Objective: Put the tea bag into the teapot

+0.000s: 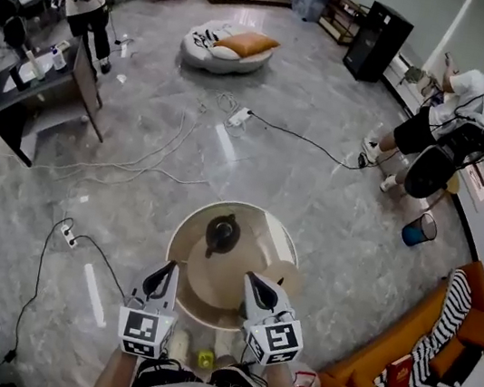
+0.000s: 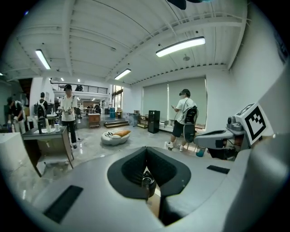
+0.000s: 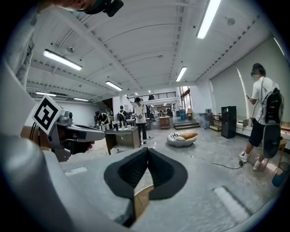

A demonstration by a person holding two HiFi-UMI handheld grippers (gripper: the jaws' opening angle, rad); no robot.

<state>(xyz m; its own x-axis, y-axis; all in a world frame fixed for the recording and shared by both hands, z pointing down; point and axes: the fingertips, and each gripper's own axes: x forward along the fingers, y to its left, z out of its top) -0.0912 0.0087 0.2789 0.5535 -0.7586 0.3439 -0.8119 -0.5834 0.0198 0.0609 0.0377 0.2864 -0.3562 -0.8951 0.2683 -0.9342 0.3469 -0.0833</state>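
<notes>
A dark teapot (image 1: 222, 233) stands on the far part of a small round pale table (image 1: 184, 266) just in front of me. My left gripper (image 1: 171, 266) hovers over the table's near left edge, jaws together with nothing between them. My right gripper (image 1: 252, 278) hovers over the near right edge, also shut and empty. In the left gripper view, the teapot (image 2: 148, 181) shows low in the gap under the left gripper (image 2: 146, 152). Under the right gripper (image 3: 147, 152), only the tan table rim (image 3: 140, 201) shows. I cannot make out a tea bag.
A tan round thing (image 1: 280, 275) lies at the table's right side. Cables and a power strip (image 1: 239, 116) run over the grey floor. An orange sofa (image 1: 404, 353) stands at the right, a blue bin (image 1: 420, 230) beyond it, a dark desk (image 1: 38, 94) far left, a round cushion (image 1: 225, 47) far ahead.
</notes>
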